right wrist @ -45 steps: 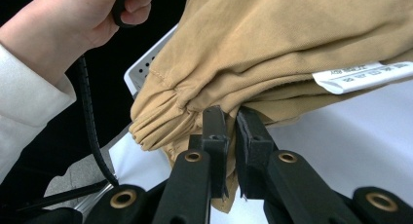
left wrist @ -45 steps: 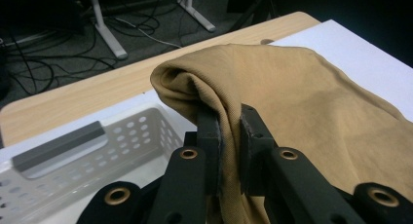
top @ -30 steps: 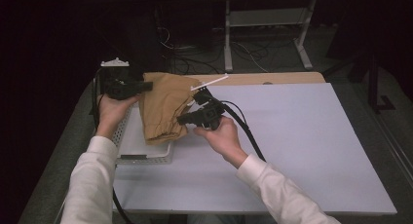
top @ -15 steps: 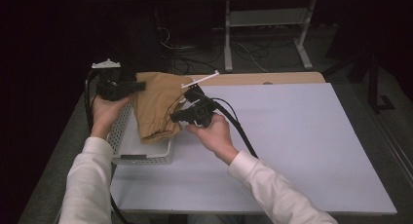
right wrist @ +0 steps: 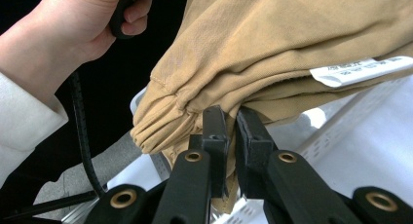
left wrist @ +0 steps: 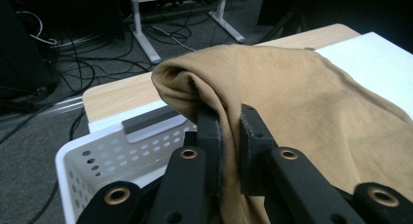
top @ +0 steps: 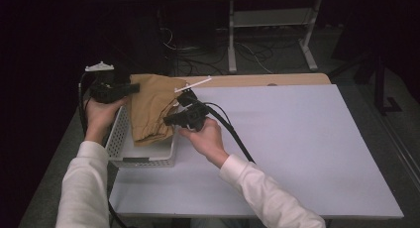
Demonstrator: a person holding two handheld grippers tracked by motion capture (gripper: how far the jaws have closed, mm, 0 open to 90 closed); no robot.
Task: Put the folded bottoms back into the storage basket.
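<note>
A folded tan garment (top: 151,106) hangs between my two grippers over a white perforated basket (top: 119,139) at the table's left edge. My left gripper (top: 132,88) is shut on the garment's far left fold (left wrist: 195,87), with cloth pinched between its black jaws (left wrist: 229,136). My right gripper (top: 169,121) is shut on the garment's near right edge, its fabric bunched between the pads (right wrist: 231,131). A white care label (right wrist: 360,70) sticks out of the fold in the right gripper view.
The basket's rim and handle slot (left wrist: 151,124) lie just under the cloth. The white table top (top: 307,143) stretches to the right. A wooden strip (top: 277,80) runs along the far edge. Cables (top: 198,54) and a metal stand (top: 233,34) are on the floor behind.
Both hands have carried the garment leftward, from partly over the table to above the basket. The jaws have stayed closed on the cloth.
</note>
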